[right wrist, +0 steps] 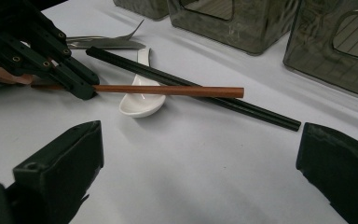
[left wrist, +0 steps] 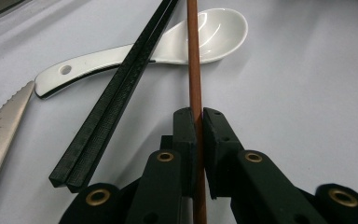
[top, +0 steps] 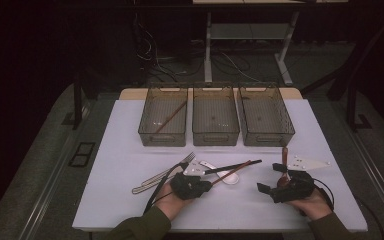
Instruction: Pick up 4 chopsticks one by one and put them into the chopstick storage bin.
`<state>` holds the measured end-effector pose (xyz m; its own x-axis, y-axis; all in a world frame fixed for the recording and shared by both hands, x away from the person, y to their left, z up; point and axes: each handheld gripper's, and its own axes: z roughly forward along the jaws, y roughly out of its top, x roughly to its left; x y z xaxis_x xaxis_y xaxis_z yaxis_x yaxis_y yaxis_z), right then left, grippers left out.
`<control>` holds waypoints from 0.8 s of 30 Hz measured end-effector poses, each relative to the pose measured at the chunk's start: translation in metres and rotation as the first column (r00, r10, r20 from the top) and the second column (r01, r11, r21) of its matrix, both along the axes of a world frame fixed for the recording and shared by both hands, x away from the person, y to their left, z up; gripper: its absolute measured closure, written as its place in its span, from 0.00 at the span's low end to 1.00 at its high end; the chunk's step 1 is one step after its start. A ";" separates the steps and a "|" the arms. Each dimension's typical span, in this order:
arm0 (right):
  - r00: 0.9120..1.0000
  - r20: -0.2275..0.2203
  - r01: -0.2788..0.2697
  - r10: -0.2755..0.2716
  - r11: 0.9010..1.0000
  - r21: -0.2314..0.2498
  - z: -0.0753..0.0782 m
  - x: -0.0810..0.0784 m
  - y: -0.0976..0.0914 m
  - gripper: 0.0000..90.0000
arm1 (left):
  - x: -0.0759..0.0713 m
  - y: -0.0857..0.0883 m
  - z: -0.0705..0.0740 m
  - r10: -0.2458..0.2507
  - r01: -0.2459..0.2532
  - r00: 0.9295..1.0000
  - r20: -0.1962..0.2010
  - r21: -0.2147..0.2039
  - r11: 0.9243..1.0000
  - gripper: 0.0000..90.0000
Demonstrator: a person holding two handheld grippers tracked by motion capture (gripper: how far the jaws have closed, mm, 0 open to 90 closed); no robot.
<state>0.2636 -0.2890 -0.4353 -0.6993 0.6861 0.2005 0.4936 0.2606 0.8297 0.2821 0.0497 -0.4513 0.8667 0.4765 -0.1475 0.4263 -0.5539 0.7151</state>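
Observation:
A brown wooden chopstick (left wrist: 193,56) runs straight out from my left gripper (left wrist: 199,114), whose jaws are shut on its near end. In the right gripper view the chopstick (right wrist: 168,90) crosses over a white ceramic spoon (right wrist: 140,102) and a pair of black chopsticks (right wrist: 242,106), with the left gripper (right wrist: 86,91) clamped on it. Seen from above, the left gripper (top: 210,184) sits at the table's middle front. My right gripper (top: 272,177) rests to its right, open, and nothing lies between its jaws (right wrist: 200,135).
Three dark see-through bins (top: 163,122) (top: 215,120) (top: 266,120) line the back of the white table; the left one holds a brown chopstick. A fork (top: 172,169) and a serrated knife (left wrist: 0,126) lie left of the left gripper. A brownish item (top: 284,152) sits beyond the right gripper.

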 end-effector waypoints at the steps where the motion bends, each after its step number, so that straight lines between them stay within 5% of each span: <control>1: 1.000 -0.001 0.001 -0.001 1.000 0.000 0.000 0.000 0.000 0.01 | 0.000 0.000 0.000 -0.001 0.001 1.000 -0.001 0.000 1.000 0.92; 18: 1.000 -0.002 -0.003 0.003 1.000 -0.001 0.000 0.000 0.000 0.01 | 0.002 0.006 0.006 -0.011 0.011 1.000 0.008 -0.002 1.000 0.92; 24: 1.000 -0.003 -0.002 0.002 1.000 -0.001 0.000 0.000 0.000 0.01 | 0.001 0.008 0.009 -0.007 0.007 1.000 0.009 -0.041 0.999 0.93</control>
